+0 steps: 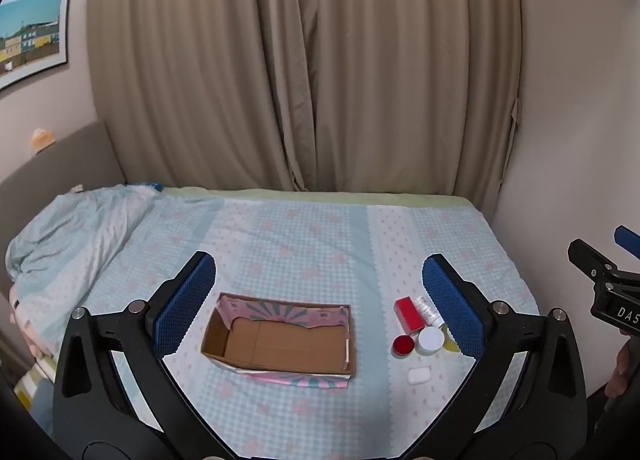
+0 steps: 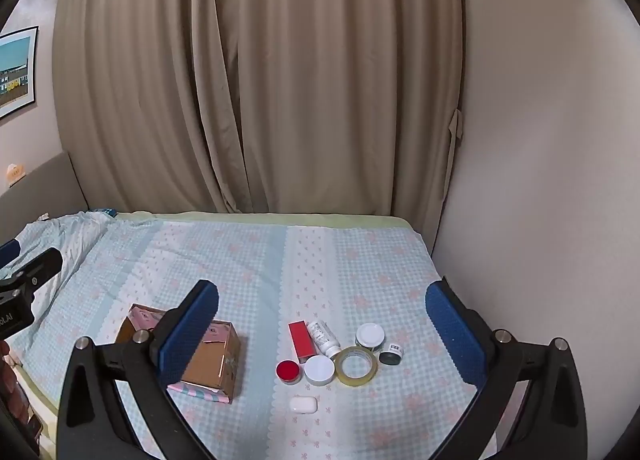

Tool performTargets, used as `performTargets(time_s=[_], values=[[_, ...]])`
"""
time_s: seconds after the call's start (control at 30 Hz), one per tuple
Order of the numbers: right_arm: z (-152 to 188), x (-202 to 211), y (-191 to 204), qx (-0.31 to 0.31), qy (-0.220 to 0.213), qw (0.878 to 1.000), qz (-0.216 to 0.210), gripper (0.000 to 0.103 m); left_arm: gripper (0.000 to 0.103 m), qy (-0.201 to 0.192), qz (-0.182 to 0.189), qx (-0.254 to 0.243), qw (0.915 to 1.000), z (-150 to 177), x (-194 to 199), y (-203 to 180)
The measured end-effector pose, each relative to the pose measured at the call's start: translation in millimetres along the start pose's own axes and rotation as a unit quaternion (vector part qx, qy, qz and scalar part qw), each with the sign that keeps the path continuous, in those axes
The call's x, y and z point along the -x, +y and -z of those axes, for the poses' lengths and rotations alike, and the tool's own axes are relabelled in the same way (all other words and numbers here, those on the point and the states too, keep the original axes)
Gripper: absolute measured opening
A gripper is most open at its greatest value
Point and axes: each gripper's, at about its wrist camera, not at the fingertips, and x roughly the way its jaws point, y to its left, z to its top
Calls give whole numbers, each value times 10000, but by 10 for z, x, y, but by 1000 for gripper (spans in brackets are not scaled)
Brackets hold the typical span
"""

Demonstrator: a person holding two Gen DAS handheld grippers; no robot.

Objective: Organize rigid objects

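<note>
On the bed (image 2: 248, 260) | cardboard box (image 1: 280, 336) | tape roll (image 2: 356, 366) touching white jar (image 2: 319, 370)

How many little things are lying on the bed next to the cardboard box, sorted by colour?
Red: 2, the red box and the red-lidded jar
White: 4, the bottle, two white-lidded jars, the small white case
Yellowish: 1, the tape roll
Dark: 1, the small dark jar
Total: 8
</note>
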Motion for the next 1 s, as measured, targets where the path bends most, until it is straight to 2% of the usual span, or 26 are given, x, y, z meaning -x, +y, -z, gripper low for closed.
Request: performTargets(time_s=[1.0], values=[[-38, -23, 34, 64, -79, 9999, -8, 103, 103, -37, -14, 5, 10000, -12, 21, -18]])
